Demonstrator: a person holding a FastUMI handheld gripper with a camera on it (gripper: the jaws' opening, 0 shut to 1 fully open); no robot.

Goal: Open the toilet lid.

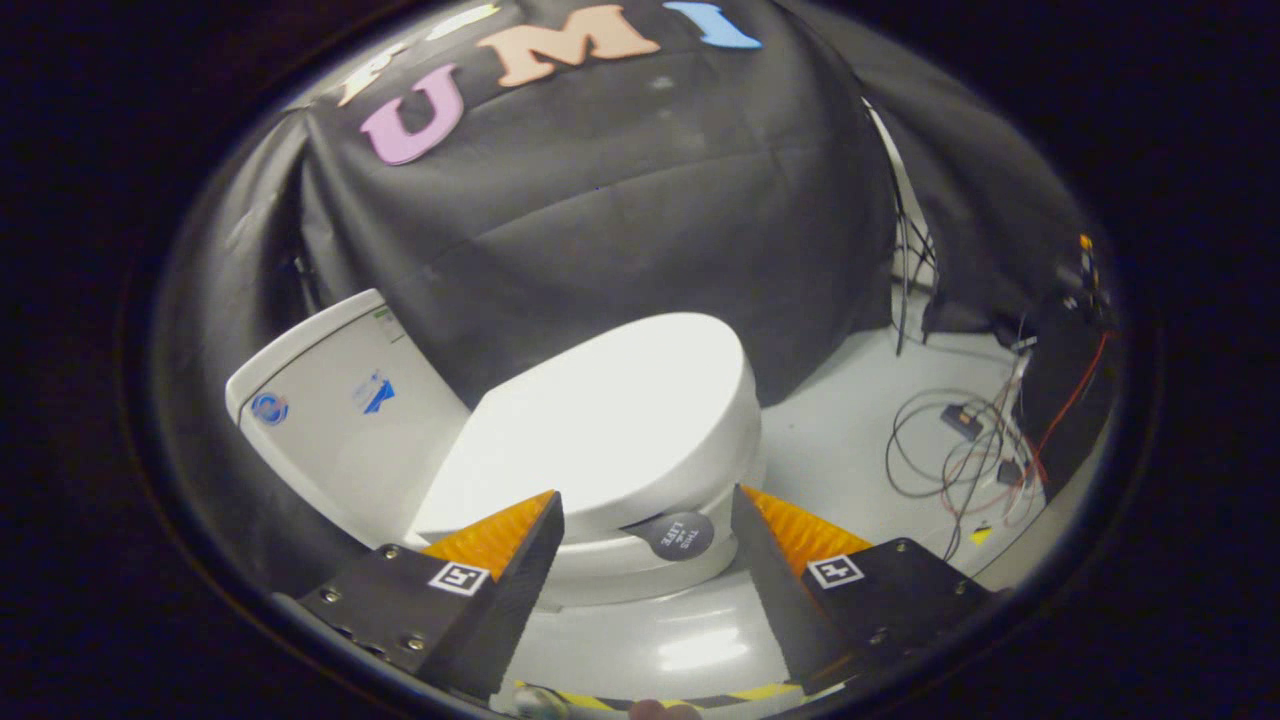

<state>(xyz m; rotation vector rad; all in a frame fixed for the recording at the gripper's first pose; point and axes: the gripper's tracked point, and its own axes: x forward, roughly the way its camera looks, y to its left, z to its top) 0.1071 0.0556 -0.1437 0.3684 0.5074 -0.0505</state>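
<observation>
White plastic toilet lid (610, 420) down flat on the seat, closed, seen from above and slightly off its front end. Gripper (645, 515) held above the bowl, tilted down toward the lid's near edge, fingers spread wide with nothing between them but the lid's front rim and the bowl below. No contact with the lid visible; fingertips apart from it, one to either side of the front curve. Left finger (500, 560) tip over the lid's near-left edge, right finger (790, 560) tip just off the near-right side of the bowl. Small dark round tag (677, 535) sticking out from under the lid's front rim, lying between the fingers, nearer the right one. Tank (330, 410) at the far left end of the lid, with stickers on its top, set against the black cloth wall (620, 200). Cloth hanging close behind and along the lid's far side. Pale floor (850, 440) open to the right of the bowl, then a tangle of cables (960, 450) with small boxes well apart from the toilet, near the cloth's foot. Glossy bowl rim (650, 590) showing below the lid between the fingers. Striped yellow-and-black tape (600, 700) on the floor right under the gripper. Holder's hand position: cannot tell.
</observation>
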